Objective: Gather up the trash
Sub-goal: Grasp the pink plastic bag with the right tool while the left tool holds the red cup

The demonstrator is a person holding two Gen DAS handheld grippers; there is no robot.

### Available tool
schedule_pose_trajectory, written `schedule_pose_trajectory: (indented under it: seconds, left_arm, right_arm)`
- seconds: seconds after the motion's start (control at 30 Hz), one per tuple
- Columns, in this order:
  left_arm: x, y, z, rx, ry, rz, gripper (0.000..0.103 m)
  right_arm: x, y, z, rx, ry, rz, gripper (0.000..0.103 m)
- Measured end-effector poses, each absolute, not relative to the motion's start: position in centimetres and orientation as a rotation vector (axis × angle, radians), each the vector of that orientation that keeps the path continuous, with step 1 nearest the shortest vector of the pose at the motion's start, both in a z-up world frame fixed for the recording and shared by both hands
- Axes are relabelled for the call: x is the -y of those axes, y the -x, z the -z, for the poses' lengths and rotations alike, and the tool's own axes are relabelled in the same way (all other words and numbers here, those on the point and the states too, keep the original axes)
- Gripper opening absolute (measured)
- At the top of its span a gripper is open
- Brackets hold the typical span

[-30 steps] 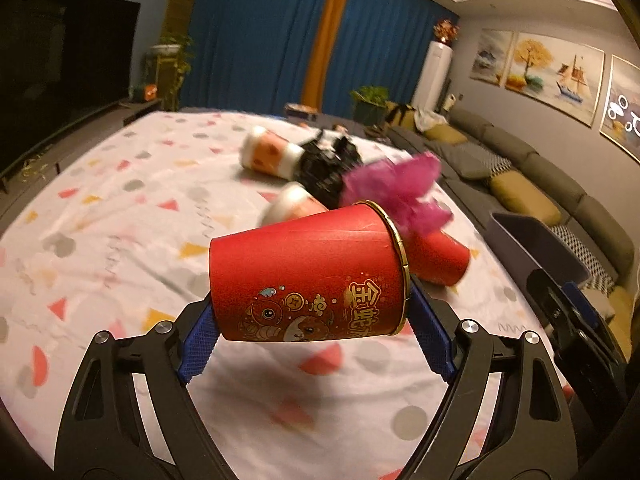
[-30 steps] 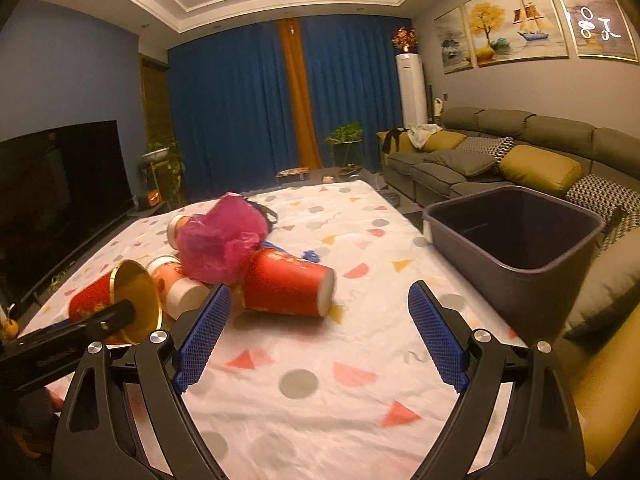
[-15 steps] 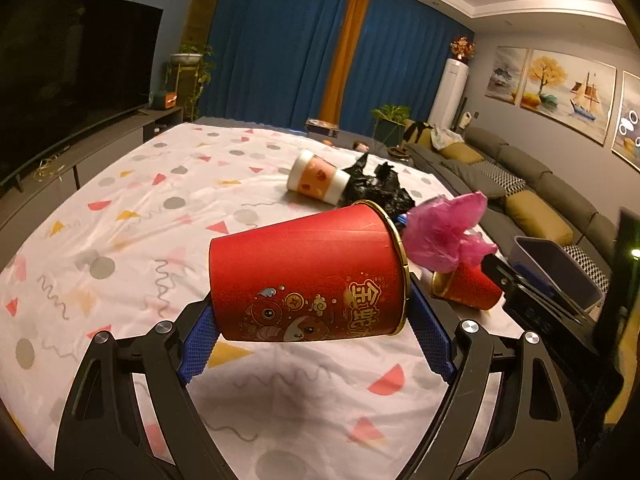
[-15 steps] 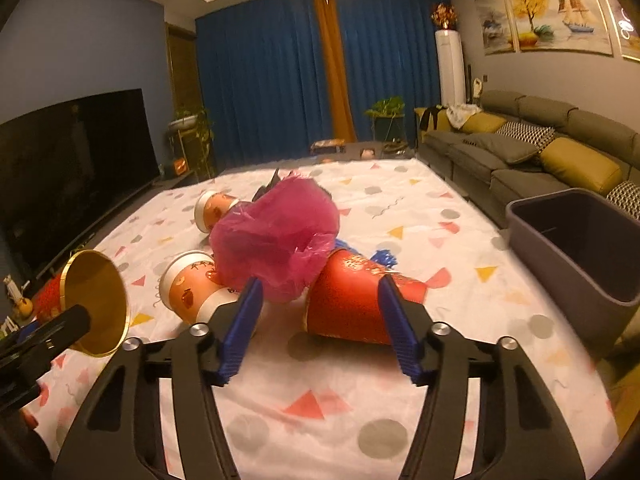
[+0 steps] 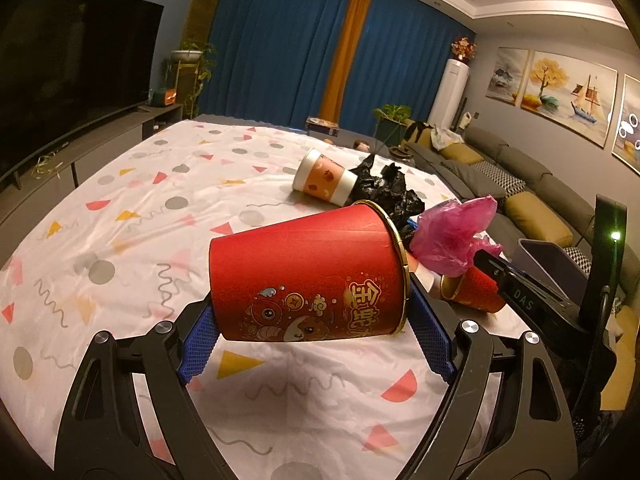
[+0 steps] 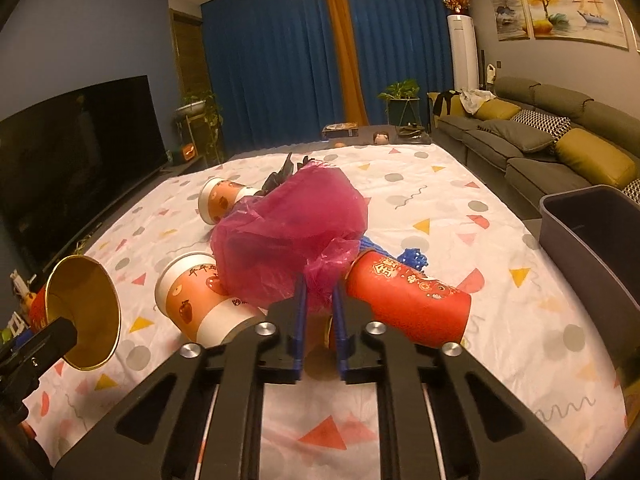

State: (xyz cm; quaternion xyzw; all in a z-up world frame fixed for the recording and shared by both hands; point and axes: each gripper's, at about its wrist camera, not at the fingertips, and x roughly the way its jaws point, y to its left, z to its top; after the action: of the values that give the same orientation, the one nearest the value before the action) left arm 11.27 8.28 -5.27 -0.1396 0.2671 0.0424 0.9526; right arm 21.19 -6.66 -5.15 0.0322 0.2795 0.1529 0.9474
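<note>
We hold a red cup [image 5: 308,276] crosswise in the left gripper [image 5: 316,336], pads pressed on base and rim. The right gripper [image 6: 319,300] has nipped a fold of the pink plastic bag [image 6: 288,236]. Lift that bag straight up, slowly: another red cup [image 6: 408,304] lies just right of these jaws, a white-and-orange cup [image 6: 200,300] just left. The grey bin [image 6: 592,240] waits far right.

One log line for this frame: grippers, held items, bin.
left gripper: shut on red cup | right gripper: shut on pink bag | bin: right of table, nothing visible inside
</note>
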Motion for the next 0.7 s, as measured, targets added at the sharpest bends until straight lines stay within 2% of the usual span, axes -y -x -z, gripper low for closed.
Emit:
schedule_pose_trajectory:
  seconds: [0.7]
  left_arm:
    - [-7.4,-10.5,4.5,-0.528,0.268,-0.067,0.083]
  right_arm:
    - [9.5,-14.7,-2.8,-0.305,-0.061,-0.339,0.003]
